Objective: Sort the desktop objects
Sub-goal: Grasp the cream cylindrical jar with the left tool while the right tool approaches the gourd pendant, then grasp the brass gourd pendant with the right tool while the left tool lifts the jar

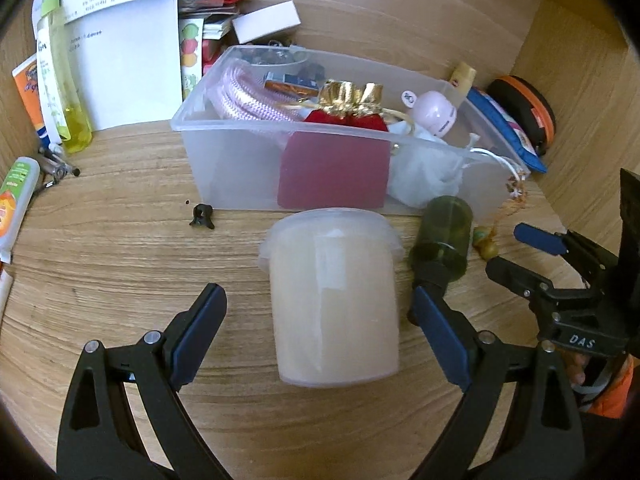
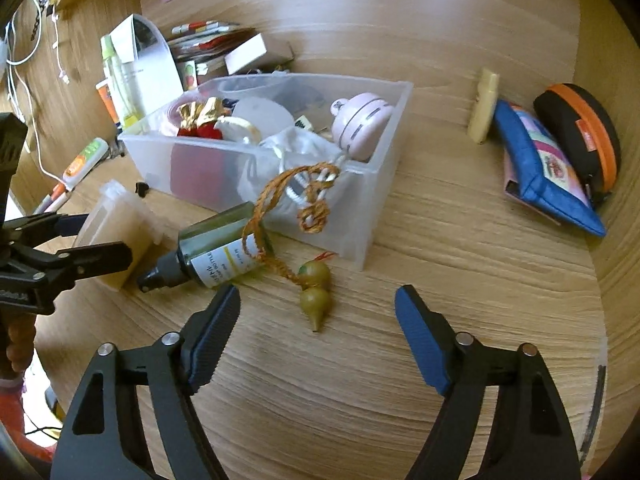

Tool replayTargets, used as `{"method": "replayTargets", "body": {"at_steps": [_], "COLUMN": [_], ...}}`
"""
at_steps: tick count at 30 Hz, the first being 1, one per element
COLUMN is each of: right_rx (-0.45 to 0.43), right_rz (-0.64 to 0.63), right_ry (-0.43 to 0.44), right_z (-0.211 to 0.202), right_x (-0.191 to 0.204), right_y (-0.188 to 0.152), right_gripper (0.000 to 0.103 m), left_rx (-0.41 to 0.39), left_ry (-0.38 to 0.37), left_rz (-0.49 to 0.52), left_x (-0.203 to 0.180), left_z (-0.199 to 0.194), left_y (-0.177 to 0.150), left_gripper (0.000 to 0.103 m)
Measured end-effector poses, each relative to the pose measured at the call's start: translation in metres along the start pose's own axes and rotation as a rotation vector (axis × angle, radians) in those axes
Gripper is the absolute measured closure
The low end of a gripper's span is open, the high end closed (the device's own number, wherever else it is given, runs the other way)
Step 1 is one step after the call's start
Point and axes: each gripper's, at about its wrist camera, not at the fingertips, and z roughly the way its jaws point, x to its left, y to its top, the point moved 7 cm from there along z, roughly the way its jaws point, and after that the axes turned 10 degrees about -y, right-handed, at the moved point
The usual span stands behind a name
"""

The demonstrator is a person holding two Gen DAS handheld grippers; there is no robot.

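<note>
Wooden desk [image 1: 120, 280] carries everything, walled with the same wood at the back and right. Largest on it is a clear plastic bin [image 1: 240, 168] holding a pink coiled rope [image 1: 248, 100], a gold-and-red pouch [image 1: 348, 104], a dark red card [image 1: 334, 172] and a pink round gadget [image 2: 362, 124]. Lying on its side just in front of the bin is a cream lidded tub [image 1: 334, 300], between the spread jaws of the left gripper [image 1: 320, 332], whose pads stand clear of it on both sides. Just beside the tub lies a green spray bottle [image 2: 220, 248], its far end against the bin. An orange braided cord [image 2: 312, 200] hangs from the bin over the bottle down to a green gourd charm [image 2: 316, 292] on the desk. The right gripper [image 2: 318, 332] hangs open near the charm, gripping nothing. A blue pouch [image 2: 548, 168] and a black-and-orange case [image 2: 580, 132] lean at the right wall.
</note>
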Motion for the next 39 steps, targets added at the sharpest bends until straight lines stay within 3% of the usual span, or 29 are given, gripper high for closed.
{"method": "replayTargets", "body": {"at_steps": [8, 12, 16, 20, 25, 39], "right_rx": [0.066, 0.066, 0.060, 0.055, 0.054, -0.038], "right_rz": [-0.022, -0.026, -0.036, -0.043, -0.034, -0.008], "right_ry": [-0.002, -0.007, -0.018, -0.008, 0.010, 0.053], "right_z": [0.019, 0.020, 0.023, 0.025, 0.026, -0.014], "right_x": [0.008, 0.008, 0.009, 0.011, 0.011, 0.010], "right_y": [-0.002, 0.001, 0.005, 0.007, 0.009, 0.014], "right_gripper": [0.062, 0.065, 0.069, 0.079, 0.085, 0.085], "left_rx": [-0.008, 0.002, 0.014, 0.009, 0.000, -0.091], "left_ry": [-0.014, -0.021, -0.015, 0.000, 0.010, 0.011], "left_rz": [0.007, 0.005, 0.010, 0.025, 0.033, -0.005], "left_x": [0.000, 0.000, 0.000, -0.003, -0.003, -0.005], "left_z": [0.007, 0.013, 0.015, 0.014, 0.012, -0.023], "left_y": [0.003, 0.003, 0.002, 0.001, 0.000, -0.003], "left_gripper": [0.008, 0.009, 0.024, 0.033, 0.038, 0.039]}}
